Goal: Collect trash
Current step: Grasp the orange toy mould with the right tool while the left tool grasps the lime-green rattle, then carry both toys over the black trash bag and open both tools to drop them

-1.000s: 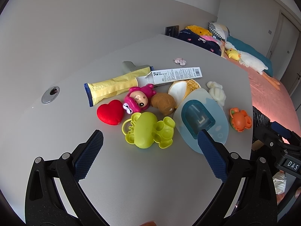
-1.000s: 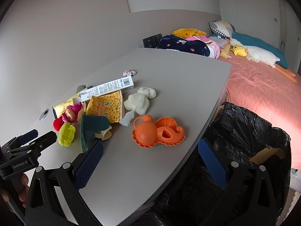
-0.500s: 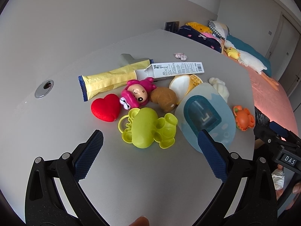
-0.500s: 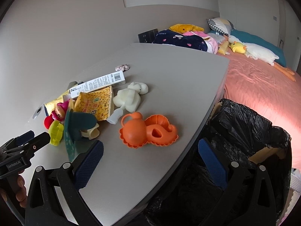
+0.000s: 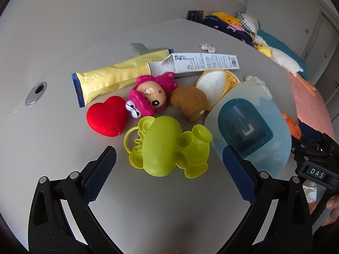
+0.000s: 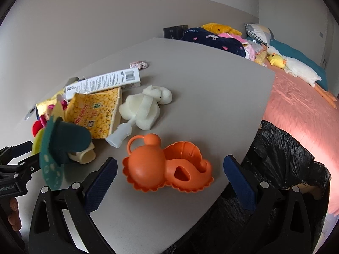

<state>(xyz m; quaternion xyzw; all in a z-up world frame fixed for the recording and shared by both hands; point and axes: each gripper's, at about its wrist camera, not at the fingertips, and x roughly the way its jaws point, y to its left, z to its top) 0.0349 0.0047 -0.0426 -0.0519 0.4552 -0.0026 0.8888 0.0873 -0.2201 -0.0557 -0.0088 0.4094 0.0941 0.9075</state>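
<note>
Both tools released, holding nothing; left tool hovers over counter, yellow wrapper at 11 o'clock among toys; right tool near bin bag at 3 o'clock, likely ready for drop-off.

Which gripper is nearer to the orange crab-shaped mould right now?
Right. The right gripper hangs open straight over the orange mould, which sits between its fingers. The left gripper is open across the pile, above the green mould.
</note>
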